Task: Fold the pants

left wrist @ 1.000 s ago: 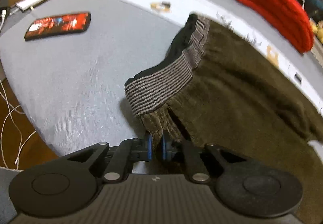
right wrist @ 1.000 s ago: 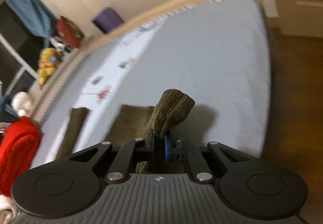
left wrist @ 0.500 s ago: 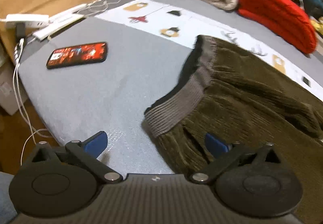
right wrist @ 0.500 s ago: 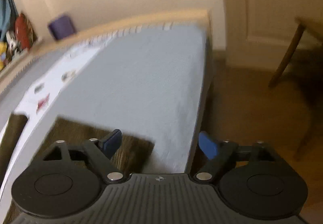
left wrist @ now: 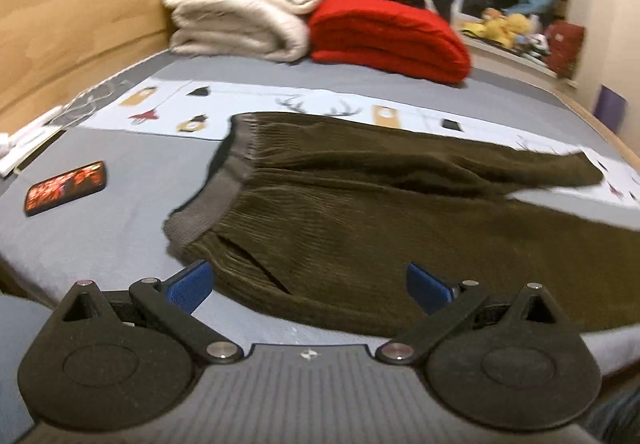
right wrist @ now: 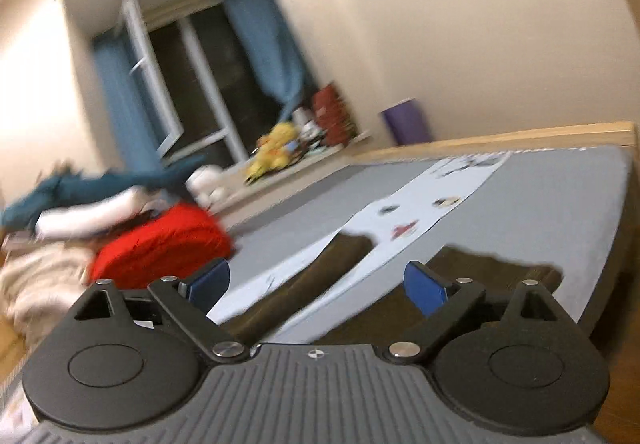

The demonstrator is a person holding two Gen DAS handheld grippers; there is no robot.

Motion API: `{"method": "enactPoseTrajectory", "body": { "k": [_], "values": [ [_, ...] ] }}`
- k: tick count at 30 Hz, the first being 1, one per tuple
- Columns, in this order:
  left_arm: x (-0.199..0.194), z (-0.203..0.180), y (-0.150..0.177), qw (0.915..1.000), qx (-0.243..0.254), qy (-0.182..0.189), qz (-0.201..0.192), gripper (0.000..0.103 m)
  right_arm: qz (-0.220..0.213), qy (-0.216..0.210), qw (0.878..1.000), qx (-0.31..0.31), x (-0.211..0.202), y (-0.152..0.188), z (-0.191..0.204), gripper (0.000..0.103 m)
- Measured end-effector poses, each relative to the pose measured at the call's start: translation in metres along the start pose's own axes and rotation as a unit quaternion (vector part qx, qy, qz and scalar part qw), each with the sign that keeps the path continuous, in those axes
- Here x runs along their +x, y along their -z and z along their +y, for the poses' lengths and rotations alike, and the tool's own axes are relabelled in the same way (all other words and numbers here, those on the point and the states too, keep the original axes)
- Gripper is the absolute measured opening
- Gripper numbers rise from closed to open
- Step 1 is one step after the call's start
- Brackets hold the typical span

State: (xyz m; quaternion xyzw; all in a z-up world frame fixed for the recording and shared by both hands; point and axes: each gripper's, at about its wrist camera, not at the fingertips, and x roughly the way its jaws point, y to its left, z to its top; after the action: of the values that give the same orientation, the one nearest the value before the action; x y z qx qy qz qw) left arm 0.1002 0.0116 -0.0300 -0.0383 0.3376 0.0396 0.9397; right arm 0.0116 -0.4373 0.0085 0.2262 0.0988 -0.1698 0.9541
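Dark olive corduroy pants (left wrist: 360,212) lie spread flat on the grey bed (left wrist: 100,228), grey waistband (left wrist: 212,200) at the left, legs running off to the right. My left gripper (left wrist: 308,286) is open and empty, just in front of the pants' near edge by the pocket. In the right wrist view the two leg ends (right wrist: 496,276) lie flat near the bed's foot. My right gripper (right wrist: 318,284) is open and empty above them.
A phone (left wrist: 66,188) lies on the bed left of the waistband. Folded cream blankets (left wrist: 236,20) and a red knit (left wrist: 388,36) are stacked at the head. A patterned white strip (left wrist: 280,104) runs behind the pants. The wooden bed frame (right wrist: 520,136) edges the far side.
Both grippers let go of the pants, opened and drew back. The waistband and leg end they held now lie flat on the bed. The right wrist view has swung toward the window.
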Motion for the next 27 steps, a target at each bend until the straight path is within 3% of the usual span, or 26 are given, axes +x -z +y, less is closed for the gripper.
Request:
{"method": "enactPoseTrajectory", "body": {
  "k": [3,4,6,9,12,17,27],
  "values": [
    [0.011,-0.01,0.019,0.9998,0.018,0.006,-0.004,0.103,0.005,-0.05,0.999,-0.017,-0.02,0.006,0.028,0.096],
    [0.015,-0.012,0.022,0.9996,0.028,-0.004,0.003,0.103,0.005,-0.056,0.998,-0.032,-0.023,0.01,0.037,0.098],
    [0.018,-0.013,0.022,0.9995,0.031,0.01,0.006,0.103,0.02,-0.062,0.995,-0.078,-0.022,0.018,0.052,0.098],
    [0.028,-0.016,0.022,0.9995,0.024,0.02,0.009,0.103,0.061,-0.089,0.985,-0.134,-0.012,0.036,0.062,0.098],
    [0.043,-0.02,0.022,0.999,0.014,0.02,0.037,0.103,0.069,-0.125,0.975,-0.172,-0.012,0.037,0.071,0.098],
    [0.055,-0.02,0.028,0.9988,0.012,0.006,0.048,0.103,0.11,-0.107,0.977,-0.151,-0.003,0.04,0.076,0.098],
    [0.066,-0.01,0.024,0.9963,-0.022,0.034,0.076,0.103,0.117,-0.109,0.969,-0.186,0.011,0.047,0.085,0.098]
  ]
}}
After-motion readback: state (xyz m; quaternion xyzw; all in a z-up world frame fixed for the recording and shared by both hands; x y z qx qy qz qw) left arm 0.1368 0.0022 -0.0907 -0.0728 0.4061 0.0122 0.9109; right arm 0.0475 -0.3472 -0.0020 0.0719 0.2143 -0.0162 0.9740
